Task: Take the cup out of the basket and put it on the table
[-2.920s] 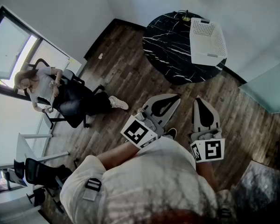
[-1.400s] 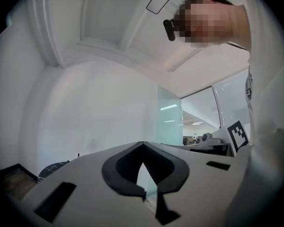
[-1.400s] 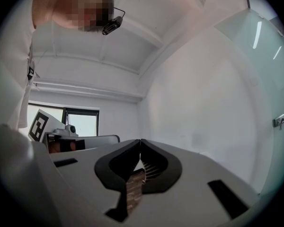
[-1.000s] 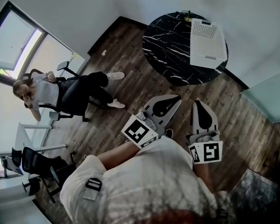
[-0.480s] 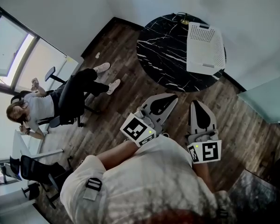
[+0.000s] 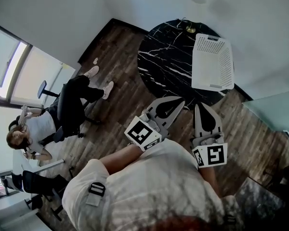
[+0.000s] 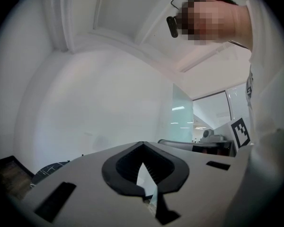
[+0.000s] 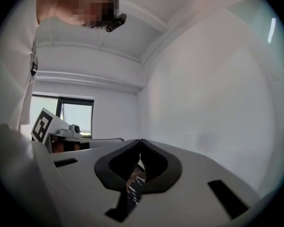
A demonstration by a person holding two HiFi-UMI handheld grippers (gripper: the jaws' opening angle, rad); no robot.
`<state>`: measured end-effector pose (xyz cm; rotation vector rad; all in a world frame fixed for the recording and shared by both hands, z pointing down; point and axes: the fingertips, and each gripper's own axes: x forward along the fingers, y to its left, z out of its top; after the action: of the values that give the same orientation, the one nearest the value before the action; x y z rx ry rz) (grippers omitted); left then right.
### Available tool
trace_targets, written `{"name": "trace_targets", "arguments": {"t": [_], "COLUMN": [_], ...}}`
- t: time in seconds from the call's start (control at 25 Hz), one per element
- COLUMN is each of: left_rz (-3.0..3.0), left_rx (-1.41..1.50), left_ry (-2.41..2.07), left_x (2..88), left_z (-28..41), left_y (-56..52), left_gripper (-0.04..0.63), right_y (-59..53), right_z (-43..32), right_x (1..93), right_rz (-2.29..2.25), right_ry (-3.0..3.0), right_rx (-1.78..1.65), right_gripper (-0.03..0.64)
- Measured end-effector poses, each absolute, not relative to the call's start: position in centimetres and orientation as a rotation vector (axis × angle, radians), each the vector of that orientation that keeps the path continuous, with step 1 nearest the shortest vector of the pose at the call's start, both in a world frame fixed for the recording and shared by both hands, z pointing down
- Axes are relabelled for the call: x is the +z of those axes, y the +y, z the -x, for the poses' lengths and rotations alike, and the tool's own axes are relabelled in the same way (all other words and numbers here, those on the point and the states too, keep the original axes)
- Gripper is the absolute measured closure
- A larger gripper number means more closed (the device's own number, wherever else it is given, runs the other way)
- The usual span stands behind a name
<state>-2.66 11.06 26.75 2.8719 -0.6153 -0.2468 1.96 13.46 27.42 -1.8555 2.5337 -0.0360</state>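
Observation:
A white perforated basket point(image 6: 213, 62) sits on the right side of a round black marble table point(image 6: 168, 57) at the far end of the room. No cup shows in any view. My left gripper point(image 6: 179, 100) and right gripper point(image 6: 201, 106) are held side by side near my chest, short of the table, both shut with nothing between the jaws. In the left gripper view the left gripper point(image 7: 141, 144) points up at a white wall. The right gripper point(image 8: 140, 141) does the same in the right gripper view.
A person point(image 6: 43, 124) sits on an office chair at the left, near a window. A small brass object point(image 6: 190, 29) stands at the table's far edge. The floor point(image 6: 120, 76) is dark wood planks. A glass partition point(image 6: 274, 107) stands at the right.
The table and basket have come closer and shifted slightly left in the head view. The seated person has rolled lower left. Both grippers stay shut, side by side.

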Motion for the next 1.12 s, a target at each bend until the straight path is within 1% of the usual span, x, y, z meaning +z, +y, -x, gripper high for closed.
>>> {"name": "trace_targets", "arguments": {"t": [0.24,0.48,0.84,1.12], "left_rz": [-2.872,-2.872,-2.876,-2.876], "left_rx": [-0.23,-0.231,-0.21,-0.219], "left_ry": [-0.579,-0.572,-0.53,-0.53], "left_x": [27.1,27.1,27.8,27.1], "left_z": [2.0,2.8,1.7,-1.0], "left_y": [2.7,-2.5,-5.3,-4.6], "left_gripper": [0.589,0.589,0.589,0.589], "right_y": [4.3,-1.0,-3.7,-3.3], "right_z": [-3.4,-3.0,-2.9,-5.2], "right_x": [27.6,28.3,30.3,29.8], "right_rz": [1.898,1.913,1.915,1.907], "right_ry": [2.519,2.492,2.516,2.51], "right_rx": [-0.035,-0.065,-0.133,-0.127], "right_gripper": [0.609,0.609,0.609,0.609]}}
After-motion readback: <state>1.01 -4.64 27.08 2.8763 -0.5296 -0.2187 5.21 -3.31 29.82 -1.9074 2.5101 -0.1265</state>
